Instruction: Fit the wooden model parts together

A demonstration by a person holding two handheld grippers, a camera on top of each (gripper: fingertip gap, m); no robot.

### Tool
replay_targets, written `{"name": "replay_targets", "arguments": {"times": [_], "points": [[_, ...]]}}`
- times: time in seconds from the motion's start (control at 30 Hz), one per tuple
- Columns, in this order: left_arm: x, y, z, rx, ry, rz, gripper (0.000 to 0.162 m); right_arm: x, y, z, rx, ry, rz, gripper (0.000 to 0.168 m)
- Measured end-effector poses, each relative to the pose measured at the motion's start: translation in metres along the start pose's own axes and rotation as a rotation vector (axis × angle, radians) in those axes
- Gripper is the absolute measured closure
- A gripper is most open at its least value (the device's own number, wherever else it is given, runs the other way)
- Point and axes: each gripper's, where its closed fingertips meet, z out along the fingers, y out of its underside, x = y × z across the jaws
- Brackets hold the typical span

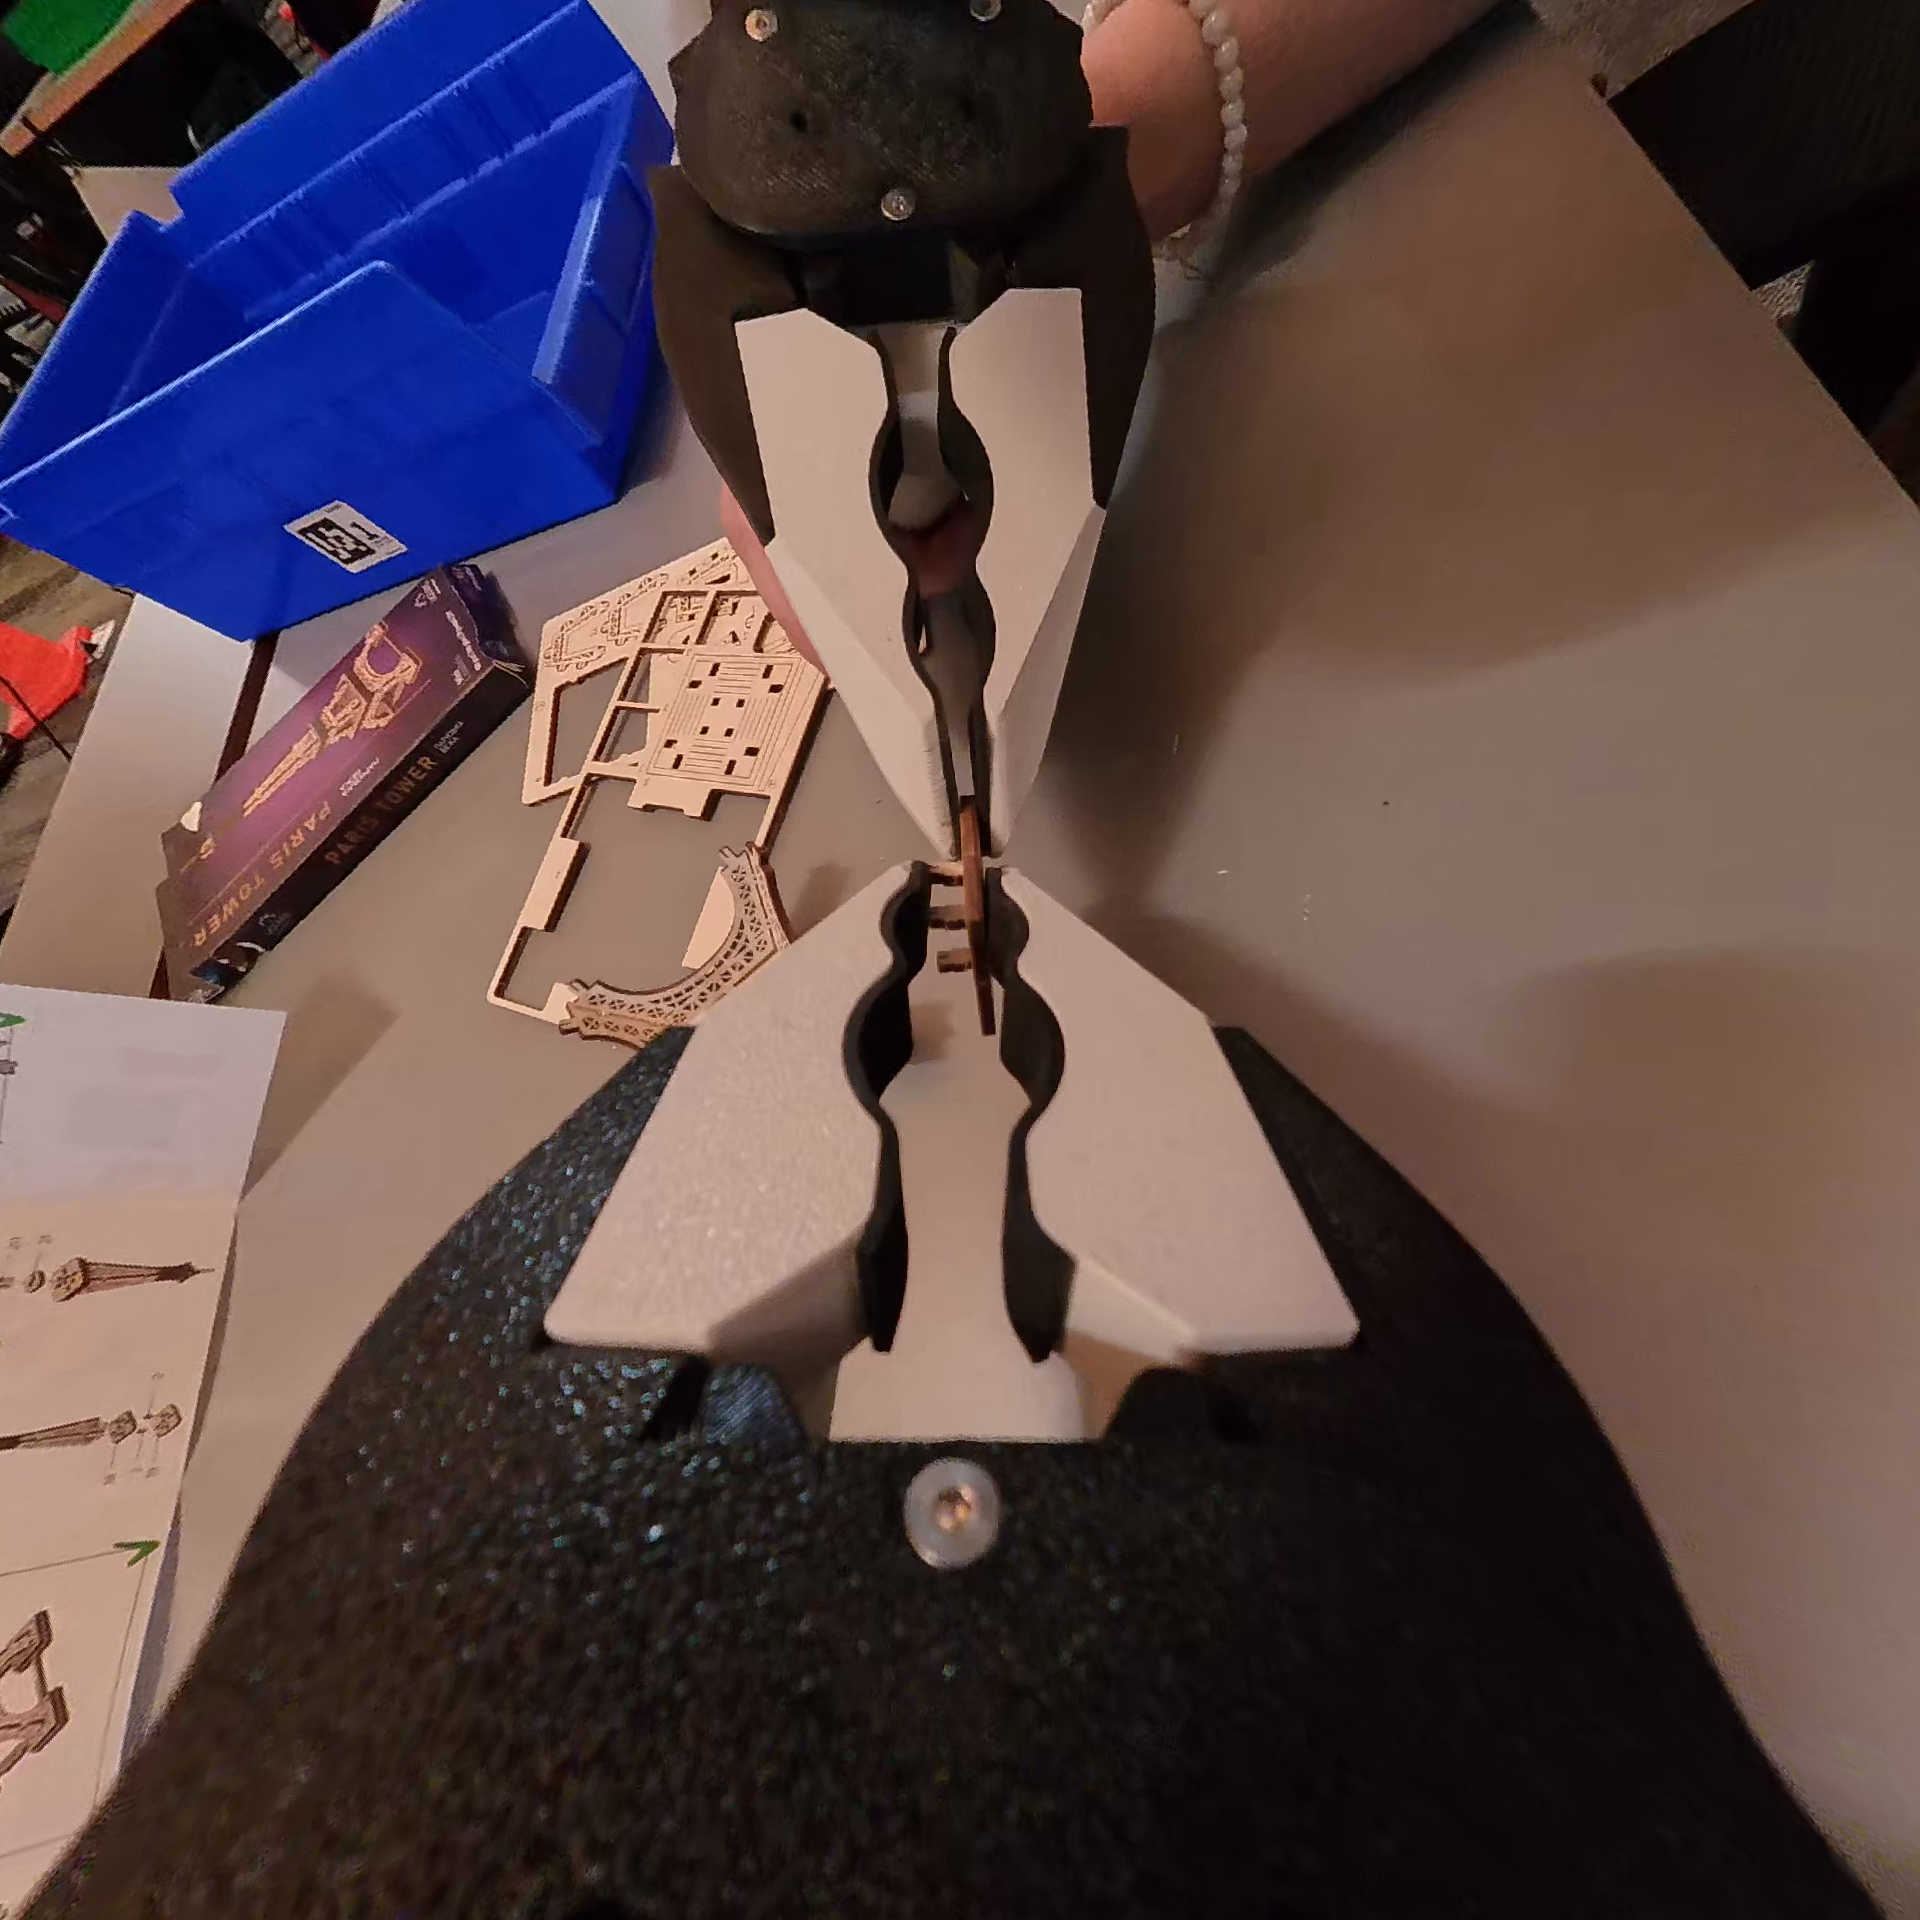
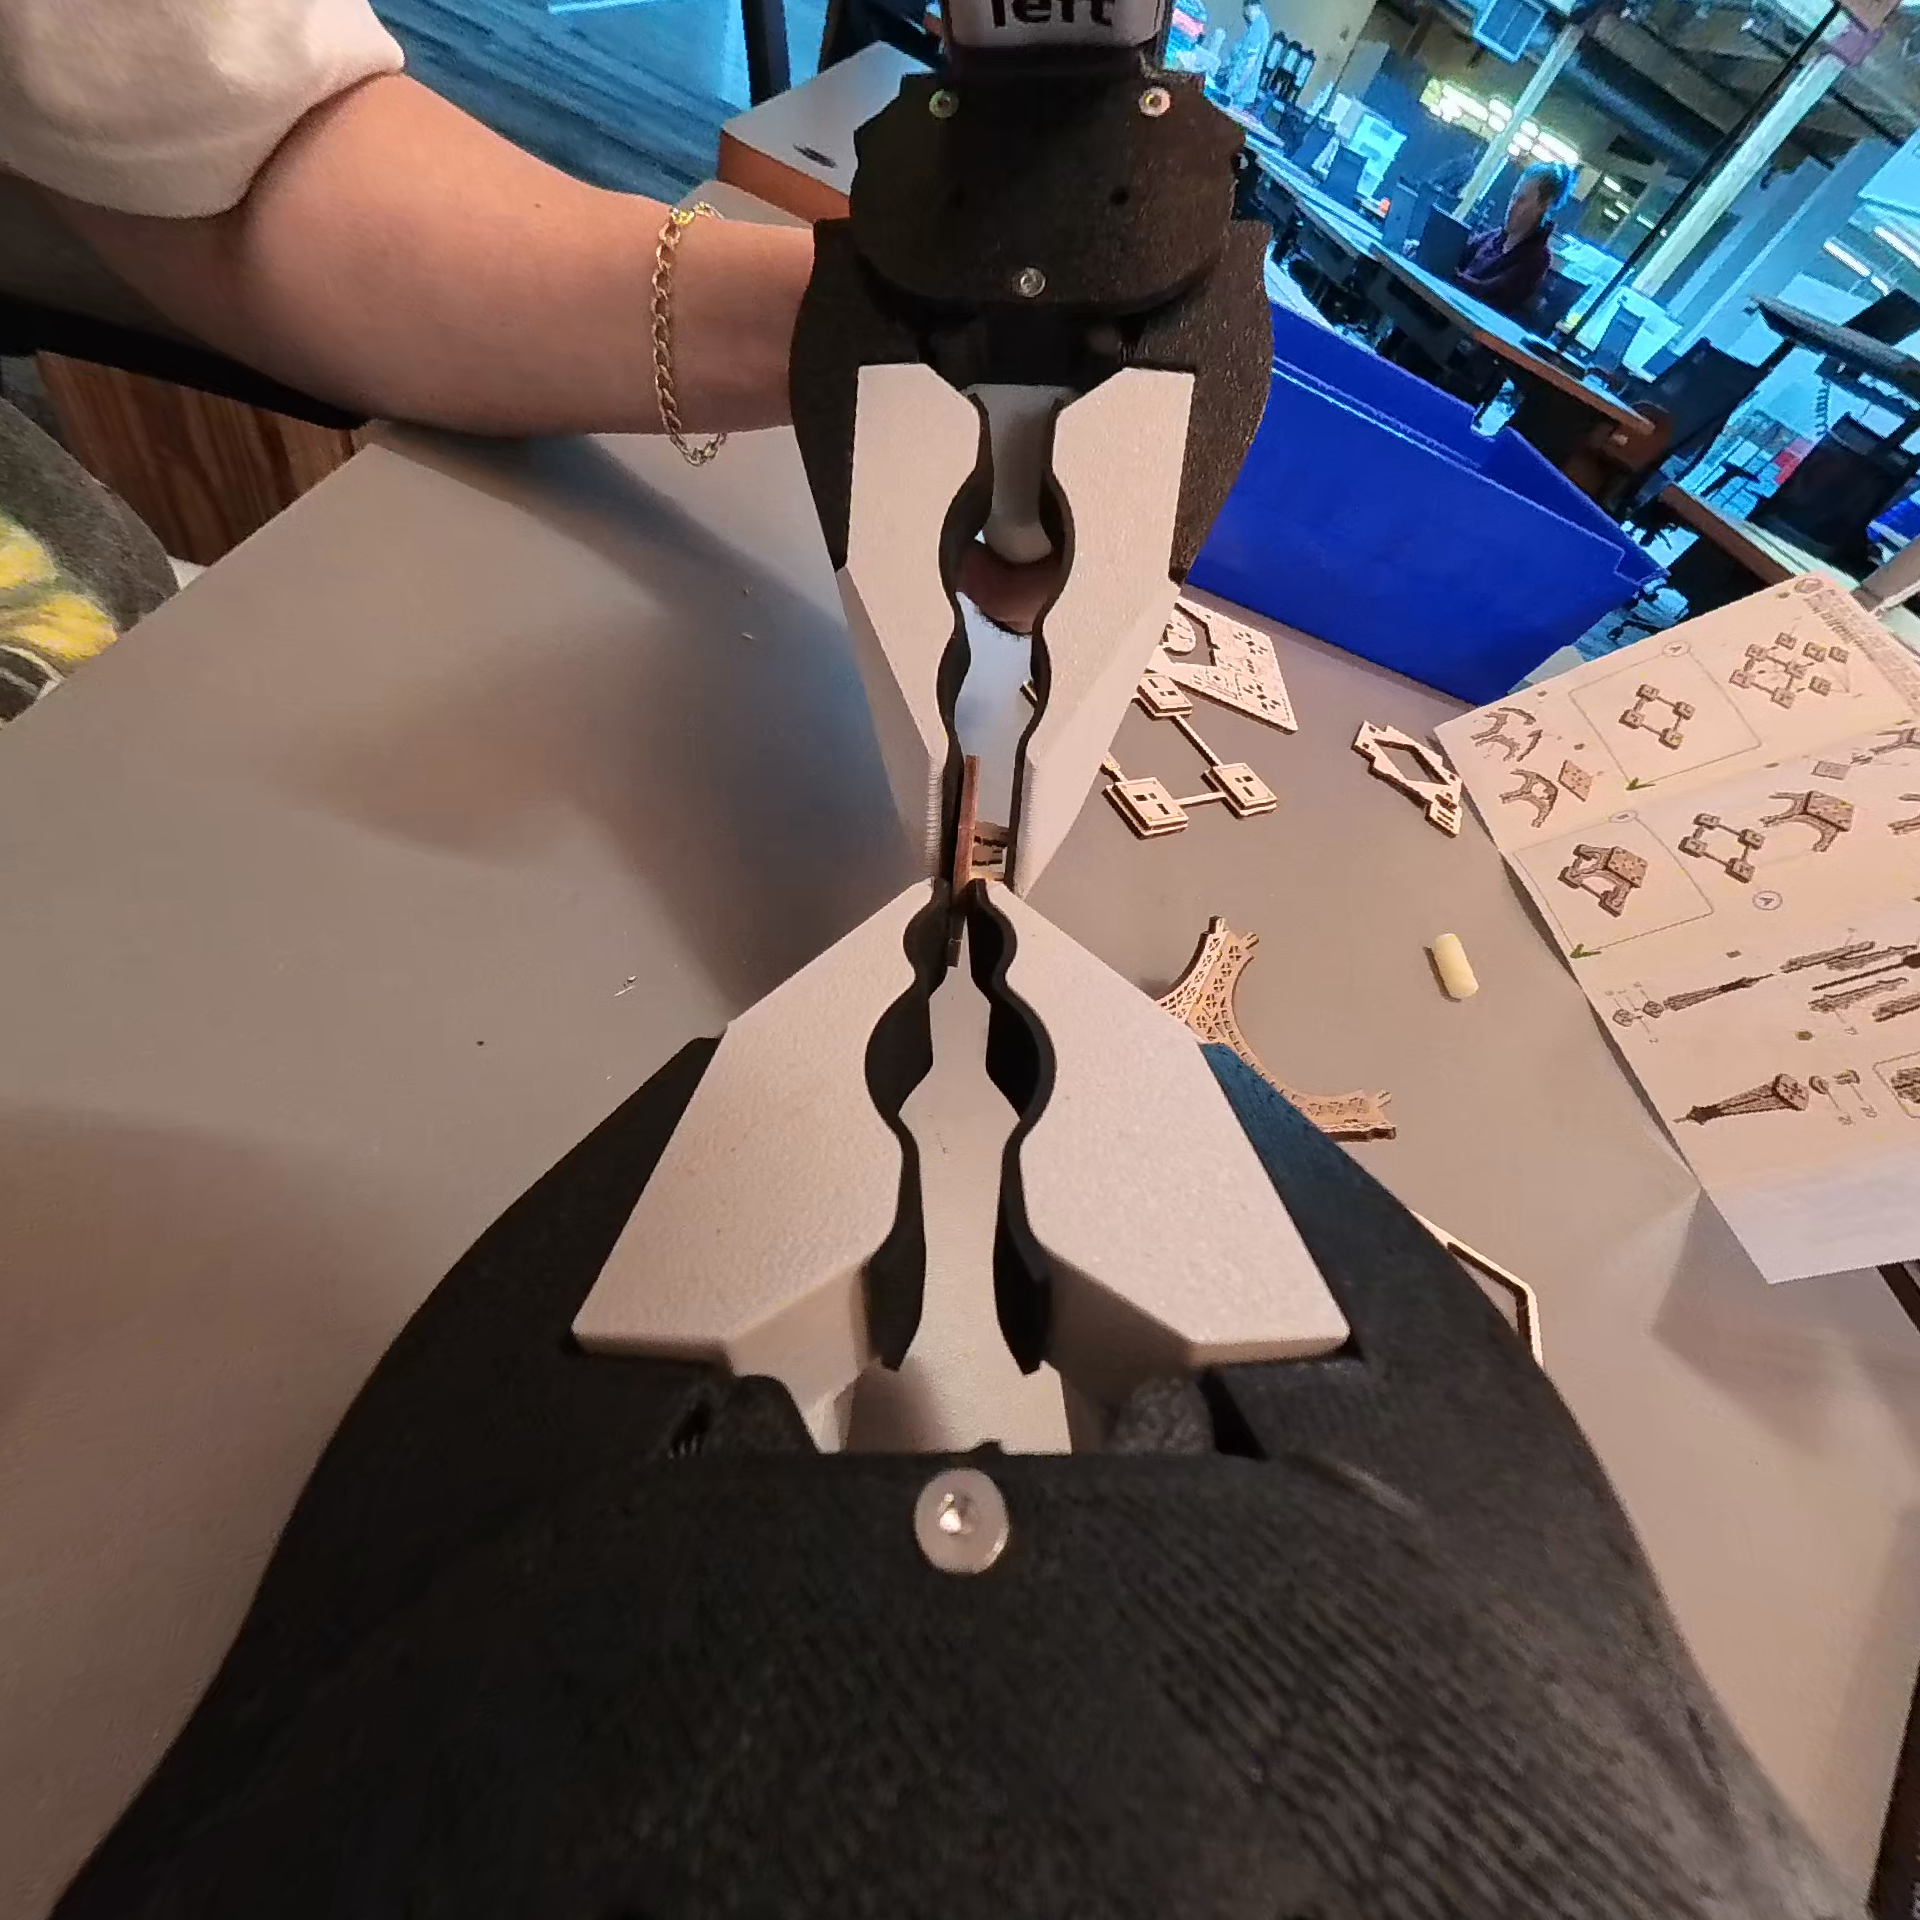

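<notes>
My two grippers meet tip to tip above the grey table point(image 1: 1455, 831). A thin brown wooden part point(image 1: 975, 935) stands edge-on between them, with a small paler tabbed piece point(image 1: 943, 914) on its side. My left gripper point(image 1: 956, 883) is shut on this part. My right gripper point(image 1: 971, 821) comes from the far side and pinches the part's far end. In the right wrist view the part point(image 2: 971, 821) runs from my right gripper point(image 2: 958, 904) into the left gripper point(image 2: 971, 847). I cannot tell whether it is one part or two joined.
A cut-out wooden sheet point(image 1: 665, 727), a lattice arch piece point(image 1: 717, 966), a purple box point(image 1: 343, 769), a blue bin point(image 1: 343, 343) and an instruction sheet point(image 1: 94, 1299) lie left. The right wrist view shows linked square pieces point(image 2: 1195, 790), a diamond piece point(image 2: 1408, 774) and a cream peg point(image 2: 1455, 966). Left and right tips are no more than a few centimetres apart. The cream peg point(image 2: 1455, 966) is about 25 cm from both grippers' fingertips.
</notes>
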Motion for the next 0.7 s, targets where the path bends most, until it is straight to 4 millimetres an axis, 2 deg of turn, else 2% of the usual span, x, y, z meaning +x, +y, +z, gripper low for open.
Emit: {"name": "replay_targets", "arguments": {"times": [0.7], "points": [[-0.0019,0.0017,0.0007,-0.018,-0.007,0.008,0.154,0.0008,0.0013,0.0006,-0.008,0.003,0.001,0.168]]}}
